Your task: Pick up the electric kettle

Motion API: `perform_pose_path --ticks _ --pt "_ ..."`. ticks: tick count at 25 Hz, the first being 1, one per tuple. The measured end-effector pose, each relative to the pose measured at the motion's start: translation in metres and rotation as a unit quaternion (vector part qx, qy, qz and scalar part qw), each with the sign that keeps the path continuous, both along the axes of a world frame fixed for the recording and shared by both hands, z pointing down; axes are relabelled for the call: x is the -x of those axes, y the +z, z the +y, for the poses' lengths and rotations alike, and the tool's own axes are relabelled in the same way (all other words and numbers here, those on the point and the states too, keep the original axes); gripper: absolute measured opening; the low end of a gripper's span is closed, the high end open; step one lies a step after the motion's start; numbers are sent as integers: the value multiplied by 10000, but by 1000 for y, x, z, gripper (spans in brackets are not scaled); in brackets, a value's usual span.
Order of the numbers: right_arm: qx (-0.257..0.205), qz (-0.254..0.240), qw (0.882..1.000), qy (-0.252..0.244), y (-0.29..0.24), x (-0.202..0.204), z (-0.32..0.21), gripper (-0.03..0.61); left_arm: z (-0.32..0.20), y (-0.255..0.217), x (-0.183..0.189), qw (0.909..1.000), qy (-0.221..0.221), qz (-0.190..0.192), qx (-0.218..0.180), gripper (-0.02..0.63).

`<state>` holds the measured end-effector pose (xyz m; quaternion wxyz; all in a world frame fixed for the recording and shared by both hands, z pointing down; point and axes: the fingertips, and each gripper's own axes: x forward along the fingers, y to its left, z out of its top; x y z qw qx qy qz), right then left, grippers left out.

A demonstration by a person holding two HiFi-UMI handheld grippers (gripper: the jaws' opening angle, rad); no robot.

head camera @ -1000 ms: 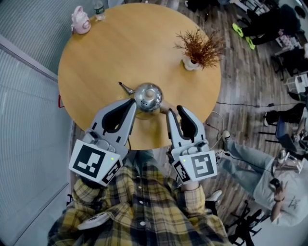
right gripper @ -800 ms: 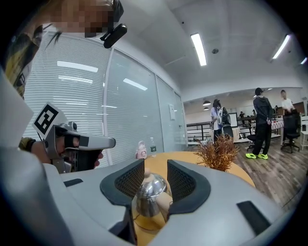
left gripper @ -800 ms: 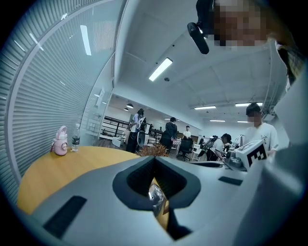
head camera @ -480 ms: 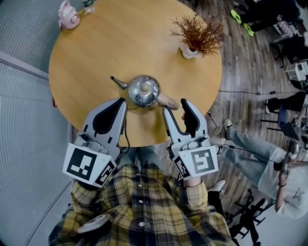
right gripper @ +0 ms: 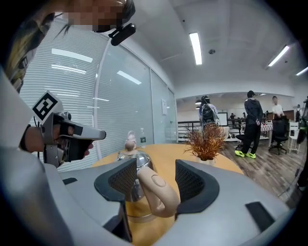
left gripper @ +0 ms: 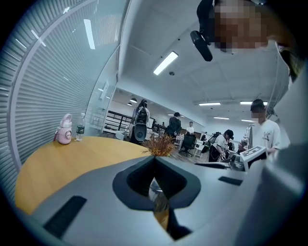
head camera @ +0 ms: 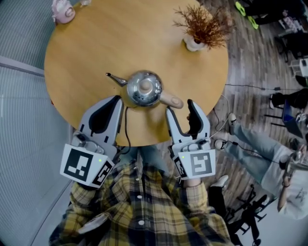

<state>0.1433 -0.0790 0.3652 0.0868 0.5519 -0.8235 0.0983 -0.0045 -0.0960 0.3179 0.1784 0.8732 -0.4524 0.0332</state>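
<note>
A shiny steel electric kettle stands on the round wooden table, near its front edge, with its spout to the left and its beige handle to the right. My right gripper is just in front of the handle and its jaws are opening. In the right gripper view the handle lies between the jaws of the right gripper, and neither pad presses on it. My left gripper hovers in front of the kettle's left side, shut and empty. In the view from the left gripper, a sliver of kettle shows through the gap.
A black cable runs from the kettle over the table's front edge. A dried plant in a white vase stands at the back right. A pink flask stands at the far left. People and chairs occupy the floor to the right.
My right gripper's jaws have spread from nearly closed to wide, and the kettle's handle now sits between them. Both grippers have sunk a little in front of the kettle.
</note>
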Motion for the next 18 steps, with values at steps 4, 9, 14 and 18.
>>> perform_pose_path --ticks 4,9,14,18 --pt "122 69 9999 85 15 -6 1 252 -2 10 0 10000 -15 -6 89 3" --pt "208 142 9996 105 29 -12 1 252 -6 20 -4 9999 -25 28 129 3" --pt "436 468 9978 153 46 -15 -1 252 -11 29 -2 9998 -95 72 173 3" --pt "514 467 9973 221 58 -19 1 252 -10 34 -1 9997 -142 53 214 3"
